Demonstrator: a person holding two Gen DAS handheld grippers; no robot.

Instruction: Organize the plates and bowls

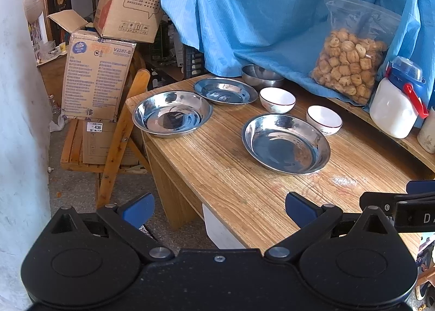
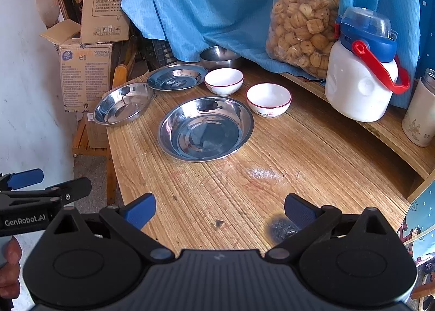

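Three steel plates are seen on the wooden tabletop [image 2: 312, 153] ahead of both pairs of jaws: the nearest steel plate [image 2: 205, 128] lies straight ahead of the right gripper [image 2: 219, 209], a second steel plate [image 2: 123, 104] sits to its left at the tabletop's corner, and a third steel plate [image 2: 176, 77] lies beyond. Two white bowls are set apart: the nearer white bowl [image 2: 269, 99] just right of the nearest plate, the farther white bowl [image 2: 223, 81] beside the third plate. A steel bowl [image 2: 218, 56] is partly hidden under the blue cloth [image 2: 206, 3]. Both the right gripper and the left gripper [image 1: 219, 209] are held with jaws wide apart and empty, short of the dishes. A white jug [image 2: 361, 77] is cut by no edge, while the beige canister [image 2: 420, 115] is cropped at the right.
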